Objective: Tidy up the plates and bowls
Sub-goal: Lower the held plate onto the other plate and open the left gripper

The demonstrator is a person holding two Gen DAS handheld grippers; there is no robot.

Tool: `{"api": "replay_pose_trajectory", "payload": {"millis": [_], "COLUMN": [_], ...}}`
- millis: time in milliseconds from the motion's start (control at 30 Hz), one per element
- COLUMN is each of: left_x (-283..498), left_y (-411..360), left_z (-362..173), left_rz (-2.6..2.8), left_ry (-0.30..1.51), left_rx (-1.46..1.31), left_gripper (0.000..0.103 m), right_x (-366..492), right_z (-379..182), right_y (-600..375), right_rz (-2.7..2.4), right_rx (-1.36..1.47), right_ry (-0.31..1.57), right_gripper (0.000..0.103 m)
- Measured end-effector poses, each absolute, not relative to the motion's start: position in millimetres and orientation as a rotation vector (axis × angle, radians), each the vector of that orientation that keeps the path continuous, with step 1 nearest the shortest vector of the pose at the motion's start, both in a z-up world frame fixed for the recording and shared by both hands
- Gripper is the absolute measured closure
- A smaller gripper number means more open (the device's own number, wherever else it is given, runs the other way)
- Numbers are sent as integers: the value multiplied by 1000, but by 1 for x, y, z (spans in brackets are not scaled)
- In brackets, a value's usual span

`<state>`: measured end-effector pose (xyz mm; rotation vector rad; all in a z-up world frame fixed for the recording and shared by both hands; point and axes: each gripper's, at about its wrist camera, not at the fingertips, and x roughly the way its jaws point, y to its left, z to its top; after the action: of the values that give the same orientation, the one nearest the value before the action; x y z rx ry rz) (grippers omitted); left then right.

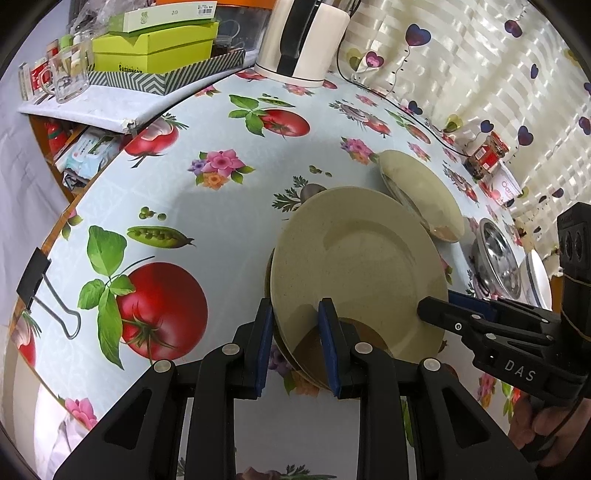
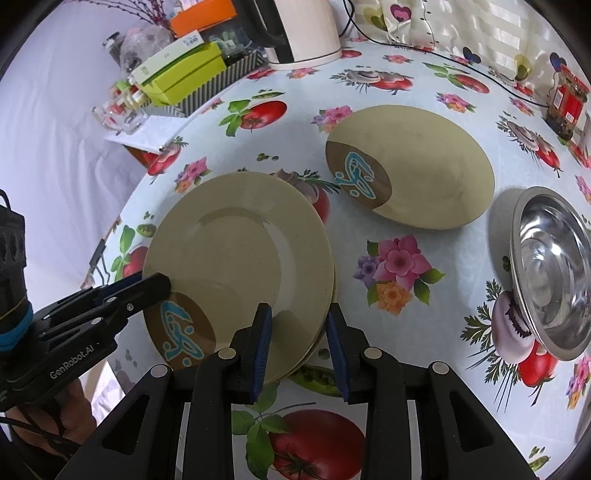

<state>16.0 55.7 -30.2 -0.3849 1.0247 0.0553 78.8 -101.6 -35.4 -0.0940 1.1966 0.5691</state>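
Where plates stack, steel bowl (image 2: 550, 273) nearby

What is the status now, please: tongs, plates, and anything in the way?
Left tongs and right tongs each straddle the plate stack's rim. Second plate and steel bowl apart on table. Nothing blocking.

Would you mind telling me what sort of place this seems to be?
Probably a home kitchen or dining table: a vegetable-print tablecloth, an electric kettle, beige plates and a steel bowl.
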Motion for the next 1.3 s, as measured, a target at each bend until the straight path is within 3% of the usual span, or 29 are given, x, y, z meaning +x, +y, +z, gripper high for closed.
{"api": "replay_pose_trajectory", "payload": {"millis": [1033,1300], "left_x": [20,27], "left_y": [59,48], "left_z": [-14,-7], "left_rz": [55,29], "left_ry": [964,959], "left_rx": [-365,-353], "left_gripper": [77,77], "right_x": [76,76], "right_z": [-16,-6], "right_y": [-111,-120], "right_rz": [587,602], "right_rx": [-76,-59], "right_ry": [1104,1074], "right_gripper": [72,65]}}
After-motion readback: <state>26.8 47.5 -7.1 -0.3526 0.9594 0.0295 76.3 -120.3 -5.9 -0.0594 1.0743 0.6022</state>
